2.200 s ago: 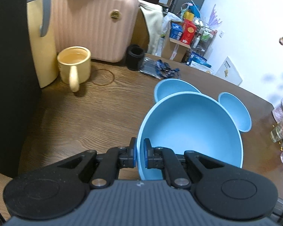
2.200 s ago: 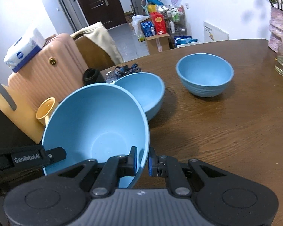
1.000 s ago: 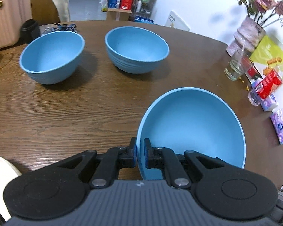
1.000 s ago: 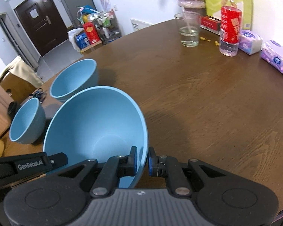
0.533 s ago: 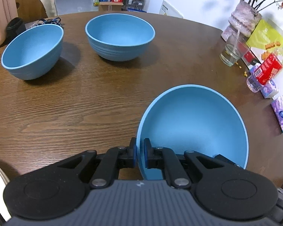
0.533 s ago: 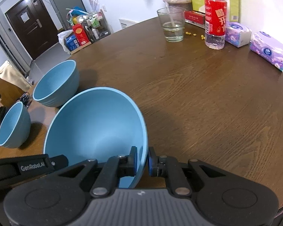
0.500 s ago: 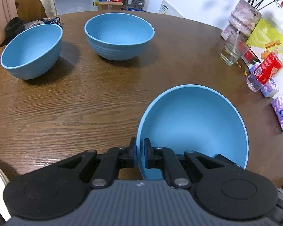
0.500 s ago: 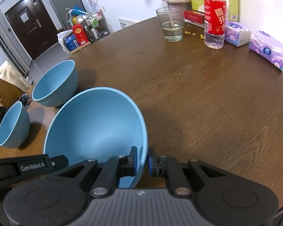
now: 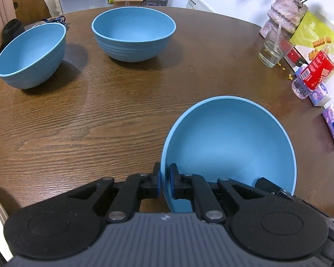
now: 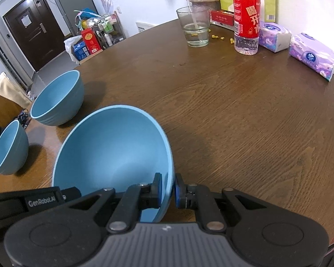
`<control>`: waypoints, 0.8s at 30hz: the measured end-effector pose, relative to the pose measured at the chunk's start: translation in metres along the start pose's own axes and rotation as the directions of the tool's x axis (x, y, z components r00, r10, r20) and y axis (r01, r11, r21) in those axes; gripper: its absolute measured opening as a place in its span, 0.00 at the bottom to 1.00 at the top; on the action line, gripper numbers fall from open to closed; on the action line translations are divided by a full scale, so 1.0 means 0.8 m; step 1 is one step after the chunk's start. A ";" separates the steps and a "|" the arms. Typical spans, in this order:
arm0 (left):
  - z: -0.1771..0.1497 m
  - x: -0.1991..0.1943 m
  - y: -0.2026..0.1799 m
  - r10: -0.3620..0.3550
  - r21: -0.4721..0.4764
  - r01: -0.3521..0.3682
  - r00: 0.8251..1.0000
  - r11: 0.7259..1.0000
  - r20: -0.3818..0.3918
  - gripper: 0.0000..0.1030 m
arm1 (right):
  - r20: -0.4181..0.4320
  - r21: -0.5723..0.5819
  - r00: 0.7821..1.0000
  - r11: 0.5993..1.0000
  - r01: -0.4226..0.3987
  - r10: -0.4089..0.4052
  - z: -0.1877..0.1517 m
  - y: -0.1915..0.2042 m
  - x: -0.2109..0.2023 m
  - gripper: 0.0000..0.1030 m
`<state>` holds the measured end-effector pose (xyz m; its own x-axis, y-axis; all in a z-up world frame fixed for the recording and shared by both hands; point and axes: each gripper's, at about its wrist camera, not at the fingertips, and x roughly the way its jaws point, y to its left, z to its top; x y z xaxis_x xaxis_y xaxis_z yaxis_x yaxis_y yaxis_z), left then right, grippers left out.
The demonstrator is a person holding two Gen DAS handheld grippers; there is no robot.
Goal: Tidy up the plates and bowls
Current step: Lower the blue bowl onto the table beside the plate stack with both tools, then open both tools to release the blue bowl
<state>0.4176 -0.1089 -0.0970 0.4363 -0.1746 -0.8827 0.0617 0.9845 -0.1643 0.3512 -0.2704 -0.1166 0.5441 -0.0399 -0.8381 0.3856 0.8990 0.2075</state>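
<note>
Compared with two seconds back, my view has swung away from the pink suitcase and the yellow mug; now I see the open stretch of the desk (image 9: 100,122), and the big bowl (image 9: 229,142) I carry sits lower and closer to the wood than it did a second ago. Both grips on it are unchanged.

My left claw (image 9: 164,179) is pinched nearly closed on the bowl's near rim, one pad outside the wall and one inside. My right claw (image 10: 168,188) clamps the opposite rim of the same bowl (image 10: 113,149) the same way, its gap just as narrow as the wall allows. The bowl hangs tilted between them, its mouth facing up and away from me, above the near edge of the desk; whether its base touches the wood I cannot tell.

Two more blue bowls stand well apart from it across the desk: the middle bowl (image 9: 133,33) and the left bowl (image 9: 31,55). A drinking glass (image 10: 194,26), a red-labelled bottle (image 10: 246,22) and tissue packs (image 10: 311,55) sit along the far right side.
</note>
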 end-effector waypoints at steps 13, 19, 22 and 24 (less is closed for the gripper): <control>-0.007 0.006 -0.002 0.015 0.008 -0.015 1.000 1.000 -0.002 0.08 | -0.008 -0.016 1.000 1.000 0.004 -0.004 -0.008 -0.003 0.007 0.10; -0.008 0.005 -0.004 0.014 0.005 -0.014 1.000 1.000 -0.006 0.09 | -0.018 -0.004 1.000 1.000 -0.007 0.007 -0.009 -0.007 0.008 0.11; -0.009 0.001 -0.004 0.017 0.010 -0.017 1.000 1.000 0.009 0.10 | -0.024 0.017 0.999 1.000 -0.022 0.022 -0.009 -0.013 0.007 0.14; -0.008 -0.002 -0.003 0.019 0.007 -0.019 1.000 1.000 0.014 0.11 | -0.022 0.020 0.999 0.999 -0.031 0.032 -0.008 -0.016 0.005 0.15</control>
<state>0.4108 -0.1108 -0.0983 0.4499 -0.1561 -0.8793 0.0603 0.9877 -0.1445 0.3441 -0.2792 -0.1261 0.5395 -0.0019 -0.8420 0.3831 0.8910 0.2435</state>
